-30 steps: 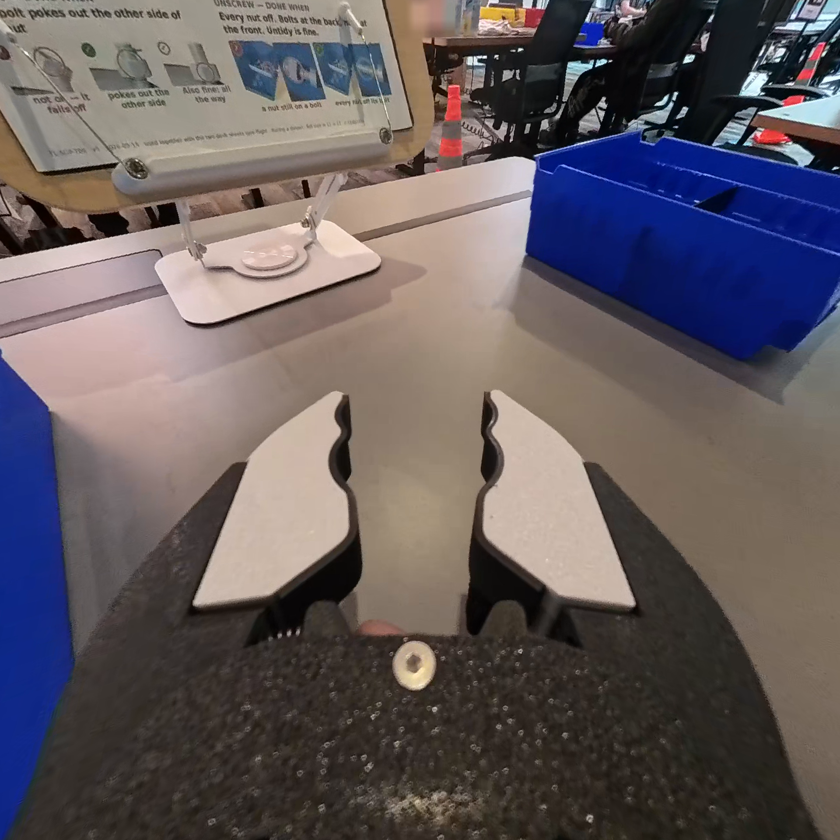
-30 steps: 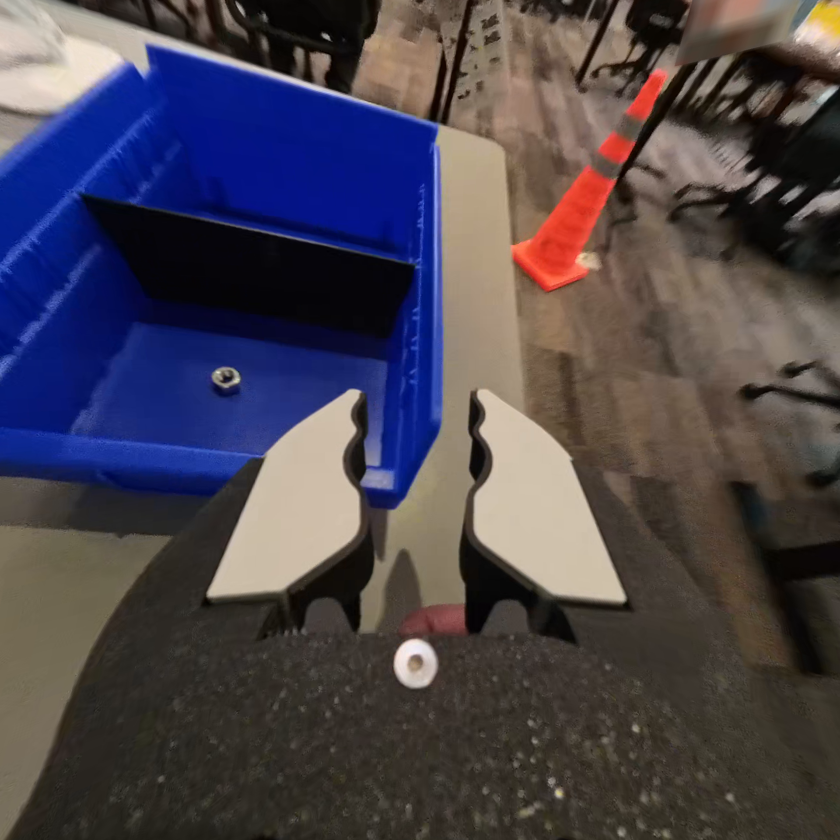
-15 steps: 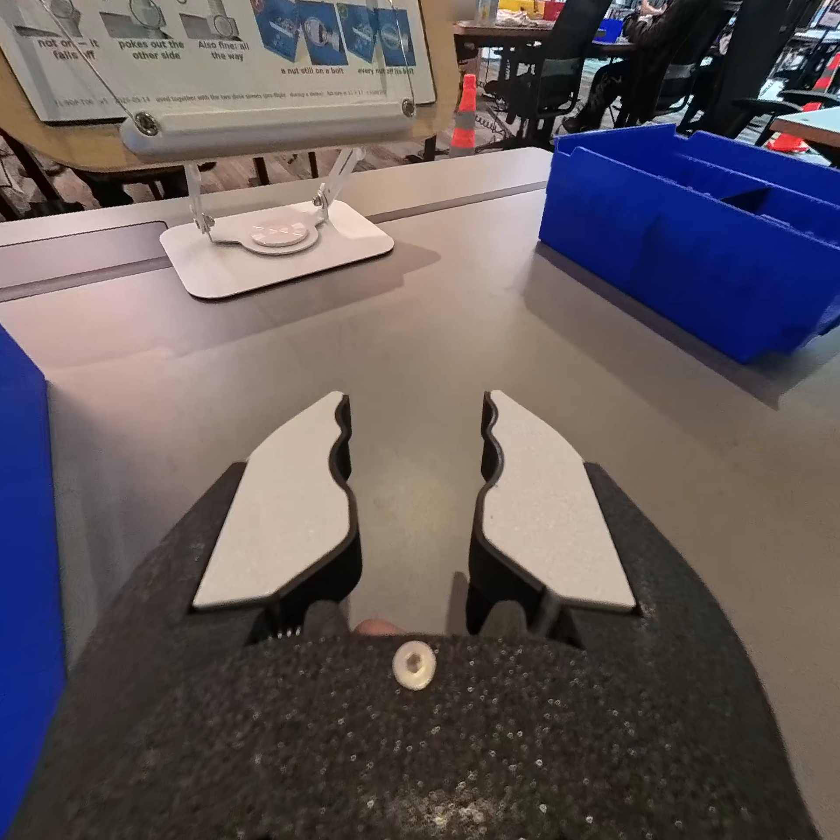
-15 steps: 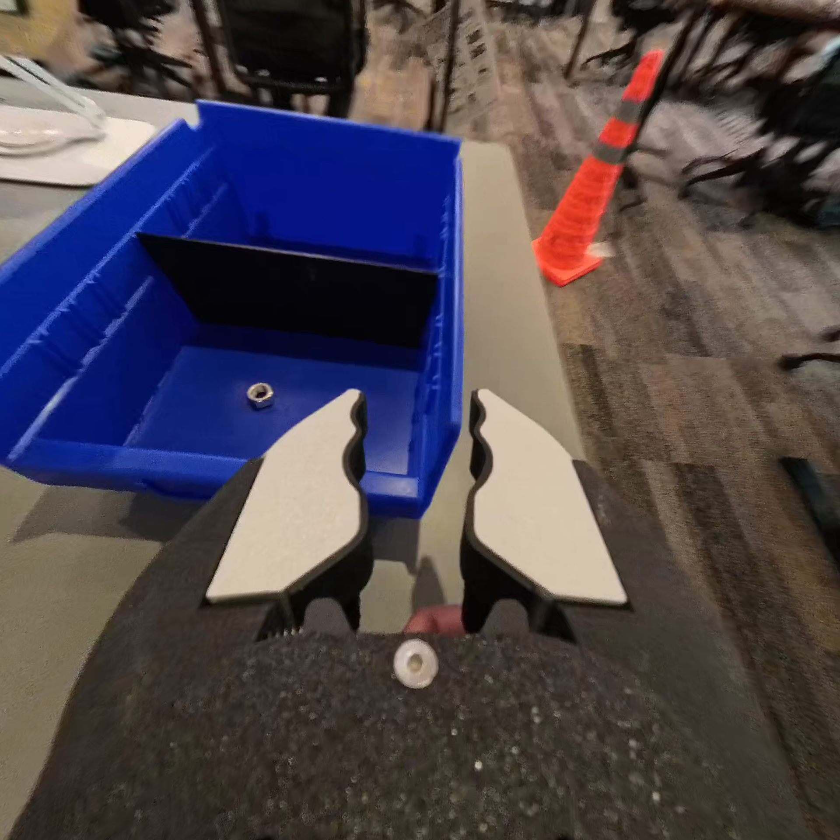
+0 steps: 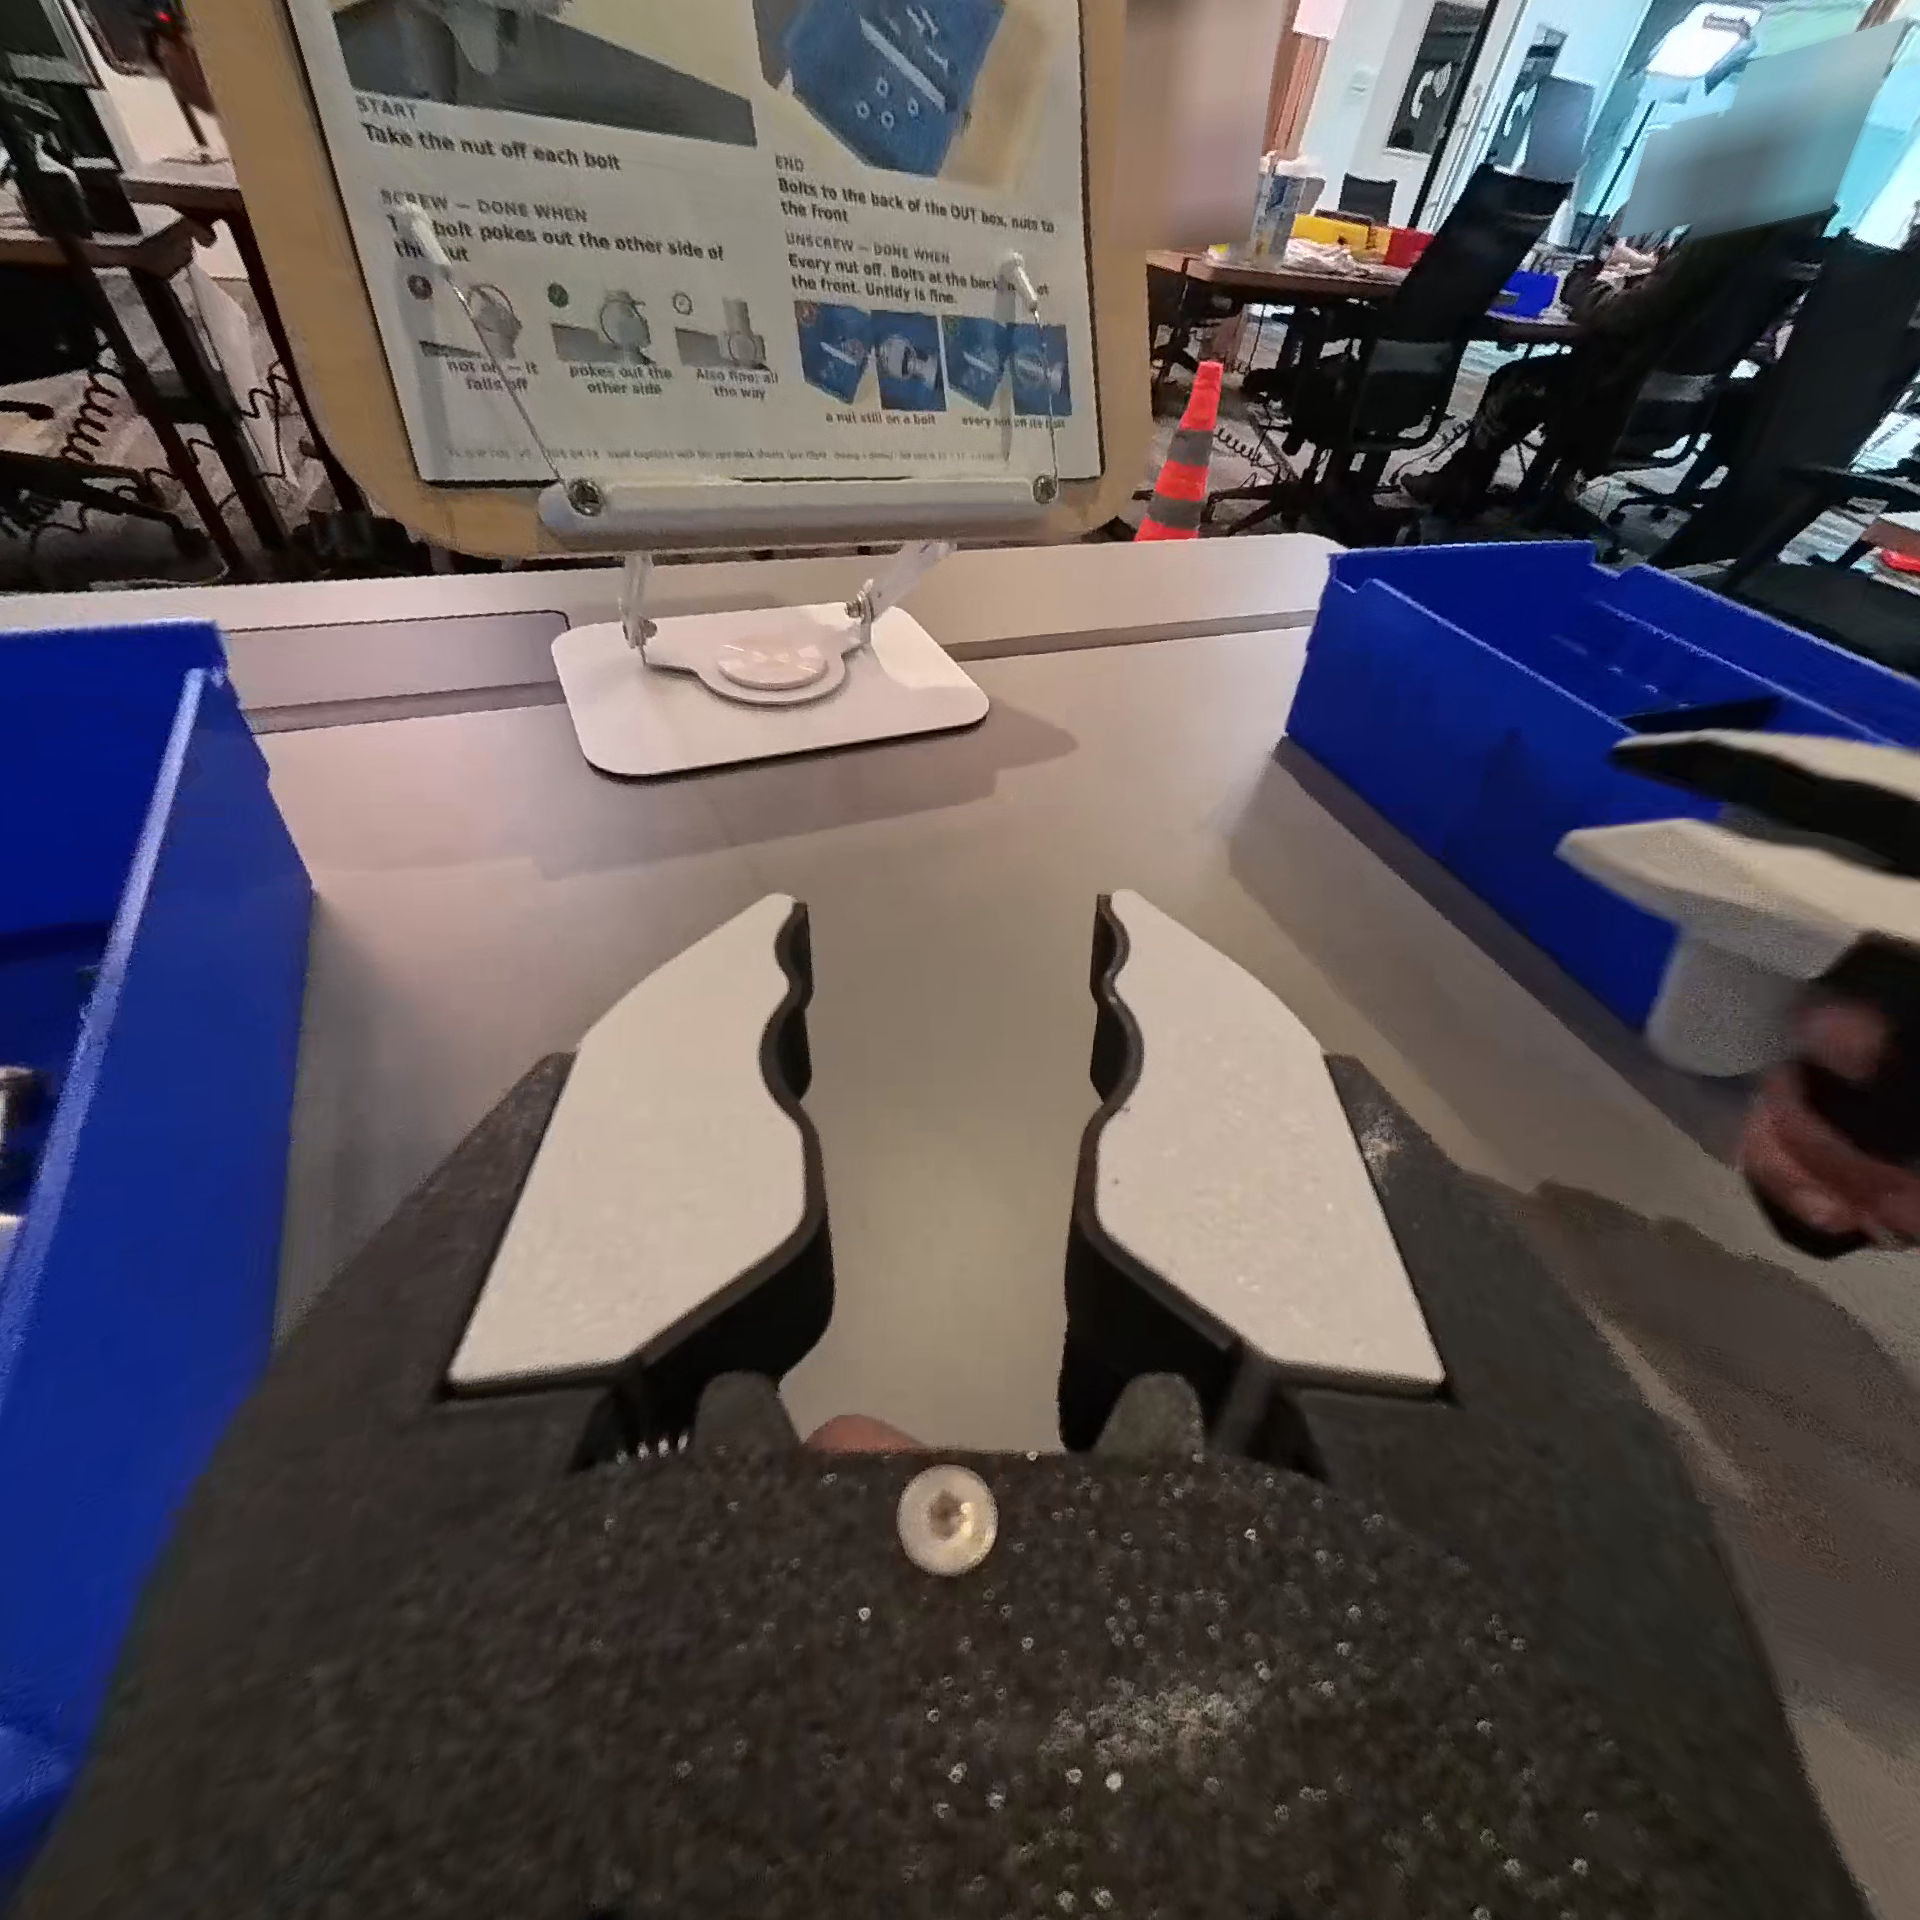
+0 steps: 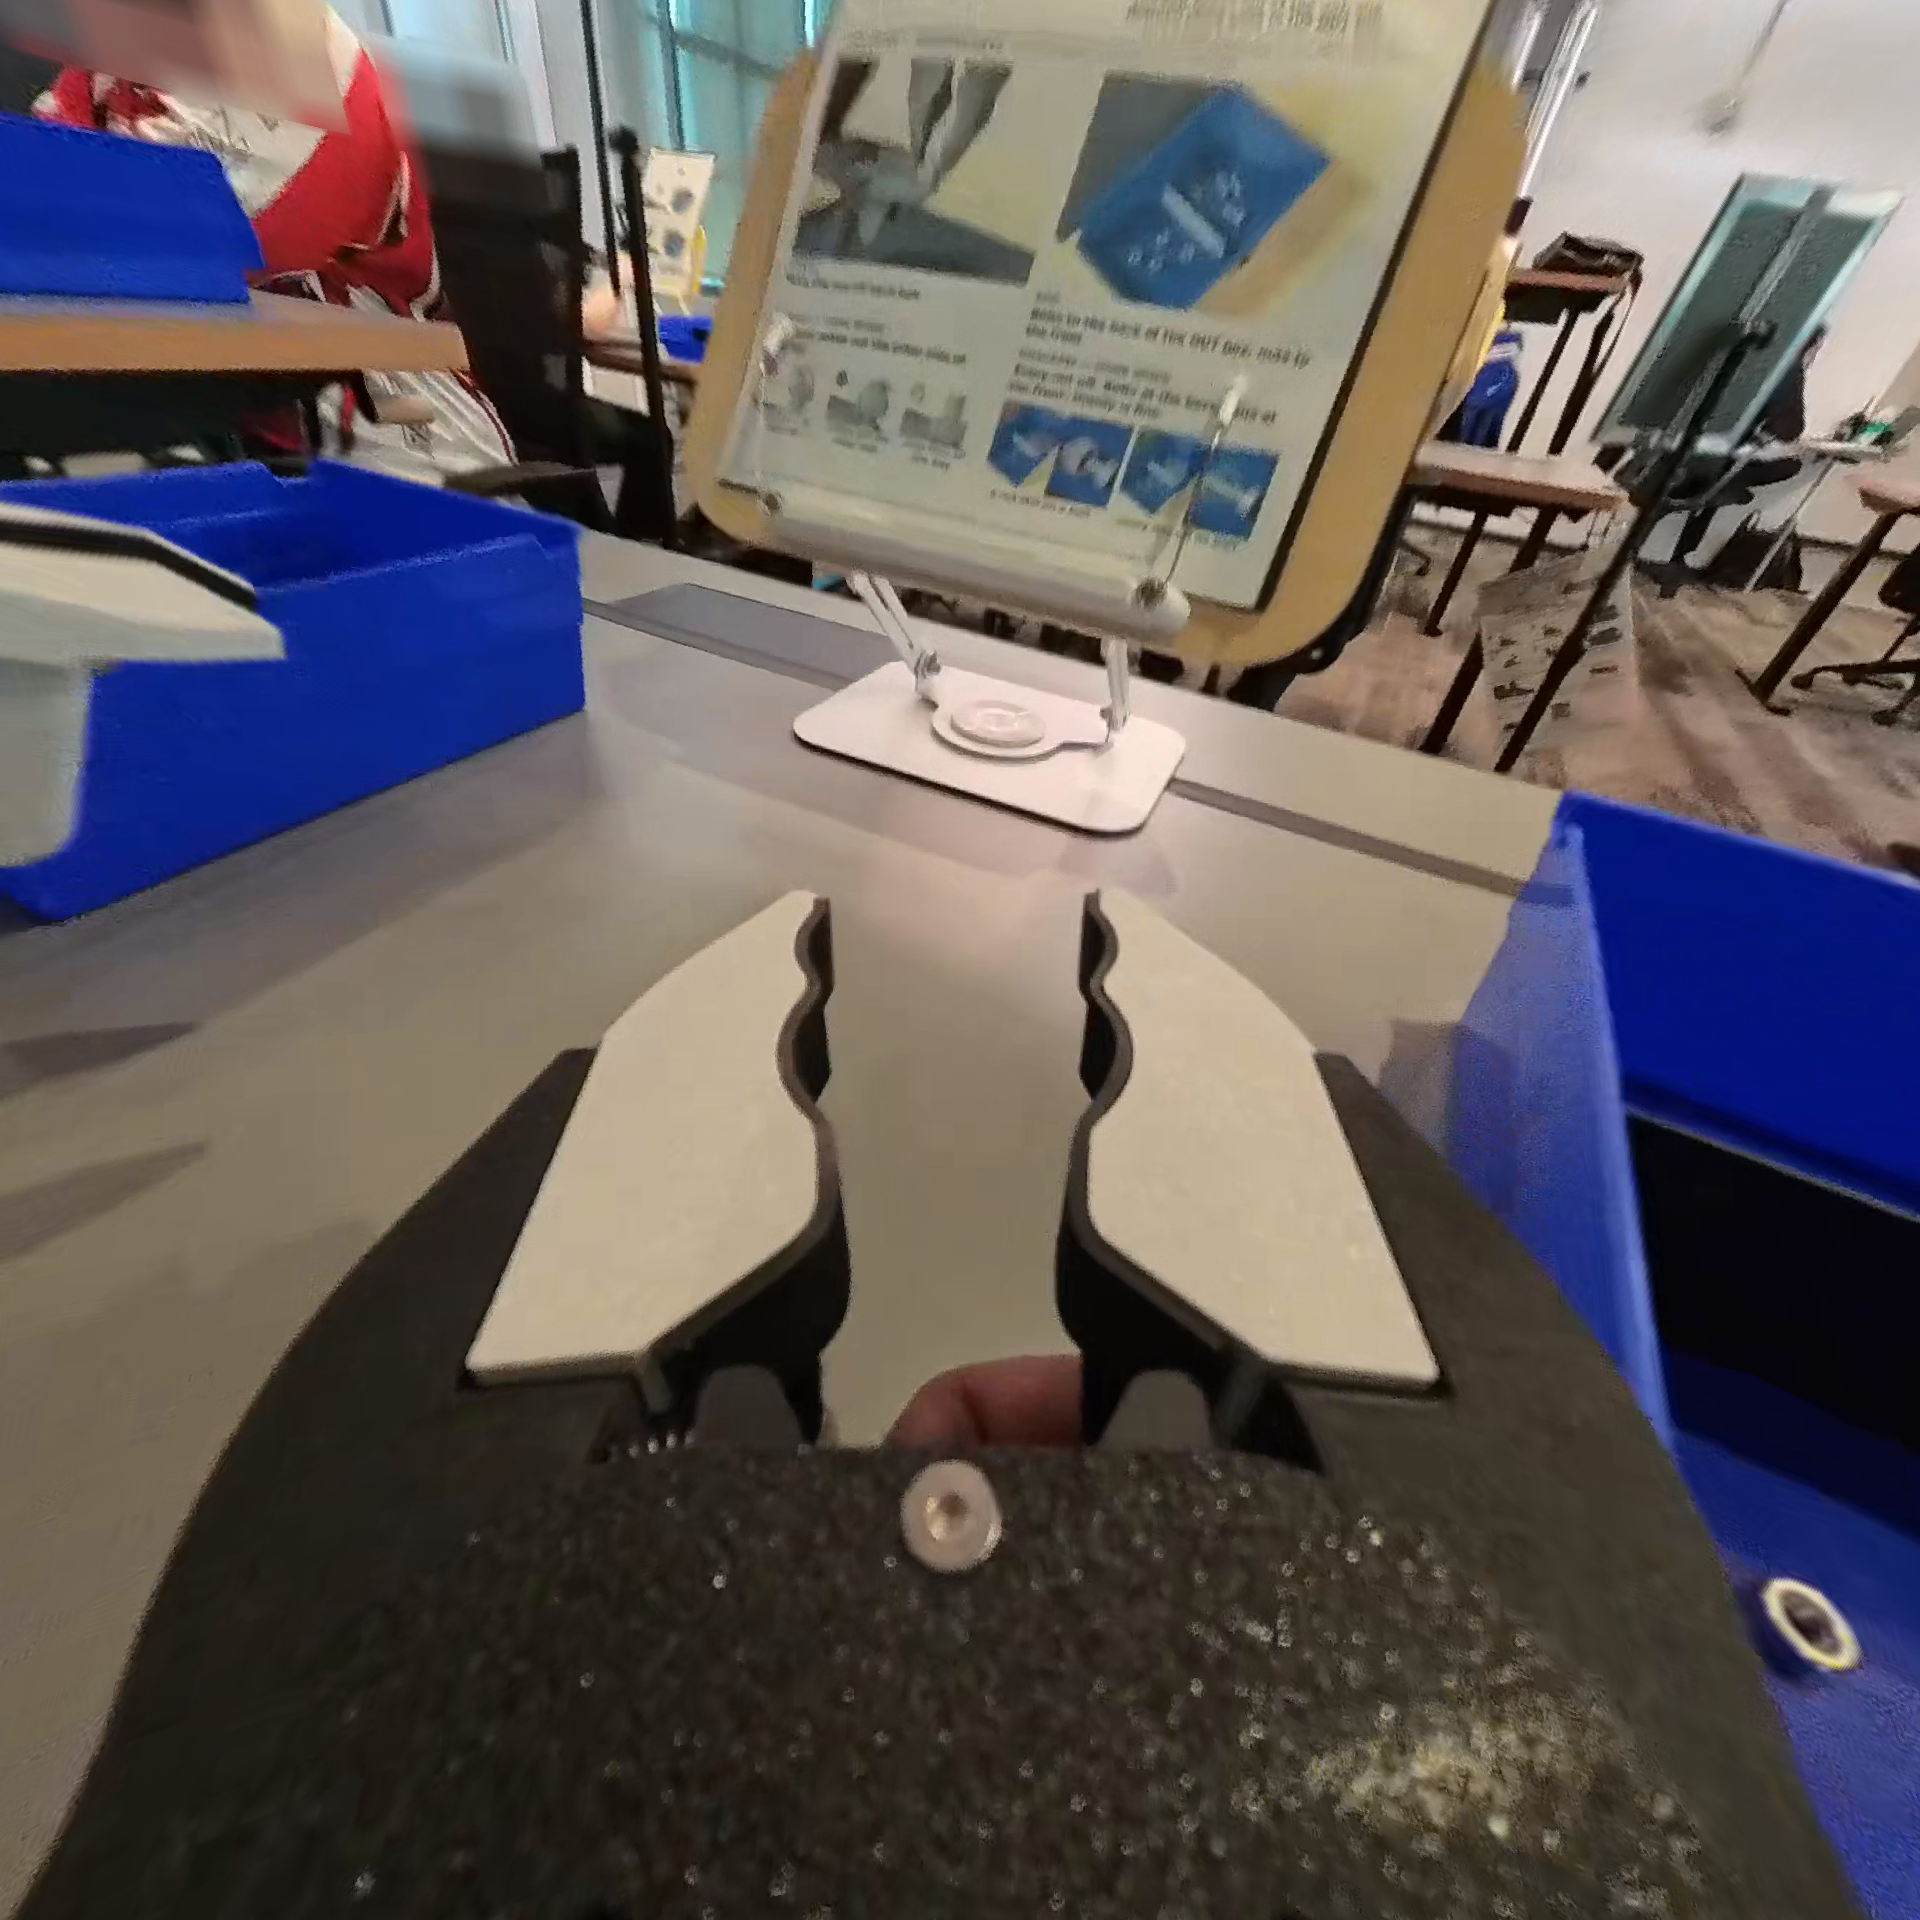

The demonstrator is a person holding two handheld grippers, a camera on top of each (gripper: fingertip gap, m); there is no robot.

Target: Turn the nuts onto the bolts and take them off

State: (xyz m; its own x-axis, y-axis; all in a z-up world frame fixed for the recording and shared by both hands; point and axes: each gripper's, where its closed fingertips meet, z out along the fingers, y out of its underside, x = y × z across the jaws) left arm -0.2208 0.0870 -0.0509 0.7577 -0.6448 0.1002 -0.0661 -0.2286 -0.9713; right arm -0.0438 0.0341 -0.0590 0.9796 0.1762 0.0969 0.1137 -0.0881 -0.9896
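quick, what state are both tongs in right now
Left tongs: open, holding nothing.
Right tongs: open, holding nothing.

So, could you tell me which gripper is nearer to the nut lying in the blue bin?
Right. The right gripper hangs just beside the nut in the right-hand blue bin; the left gripper sits over mid-table, farther away.
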